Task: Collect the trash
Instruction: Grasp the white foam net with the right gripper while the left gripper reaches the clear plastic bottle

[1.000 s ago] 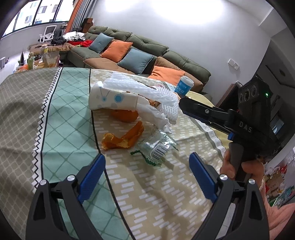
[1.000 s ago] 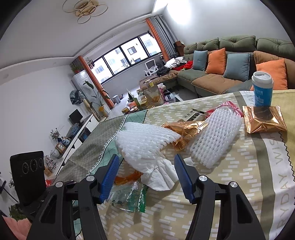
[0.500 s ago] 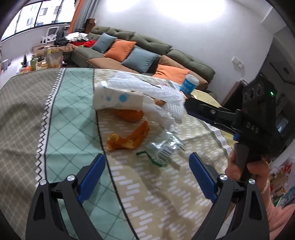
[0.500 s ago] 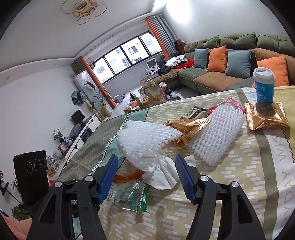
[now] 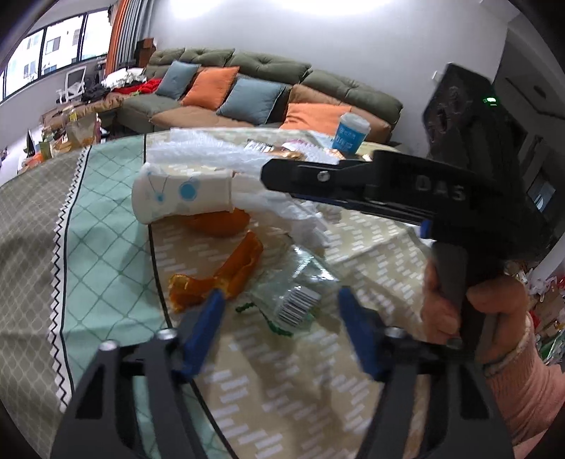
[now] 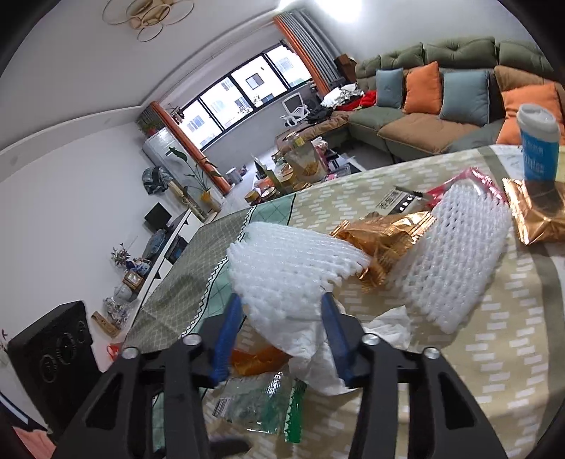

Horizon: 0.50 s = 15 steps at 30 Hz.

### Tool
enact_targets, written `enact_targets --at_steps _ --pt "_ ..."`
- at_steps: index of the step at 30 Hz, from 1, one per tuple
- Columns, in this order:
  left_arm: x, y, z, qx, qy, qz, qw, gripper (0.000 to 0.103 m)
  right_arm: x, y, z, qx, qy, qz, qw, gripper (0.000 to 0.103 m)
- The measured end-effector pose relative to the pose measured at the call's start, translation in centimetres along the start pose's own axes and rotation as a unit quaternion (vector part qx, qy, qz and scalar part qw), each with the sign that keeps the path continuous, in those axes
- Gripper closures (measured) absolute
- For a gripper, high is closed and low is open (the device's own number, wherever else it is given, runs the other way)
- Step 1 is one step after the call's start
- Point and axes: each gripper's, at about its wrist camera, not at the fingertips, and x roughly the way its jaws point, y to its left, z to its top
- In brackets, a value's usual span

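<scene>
White walls and ceiling noted. Green-brown sectional sofa set against far wall, orange and blue cushions laid on it. Wide window flanked by orange curtains. Ring ceiling light fitted. White office chair placed near window.

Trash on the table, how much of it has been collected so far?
None looks collected. The left gripper is open around the clear wrapper; the right gripper is open around the white foam net. Orange peel, paper cup and gold wrappers remain.
</scene>
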Motion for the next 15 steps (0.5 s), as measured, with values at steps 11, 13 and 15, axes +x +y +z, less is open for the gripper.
enact_targets --at_steps 11,13,15 --pt "-1.0 0.6 -0.5 0.0 -0.007 -0.013 0.9999 0.078 -2.4 0.8 -0.3 -0.029 -0.03 -0.006 0.999 0.091" --pt "-1.6 0.8 -0.7 -0.001 -0.013 -0.014 0.9998 0.078 -3.1 1.3 -0.2 -0.041 -0.037 -0.008 0.998 0.091" --pt "-2.5 0.7 -1.0 0.0 -0.021 -0.011 0.9997 0.078 -3.5 1.8 -0.3 -0.049 -0.041 -0.008 0.998 0.091"
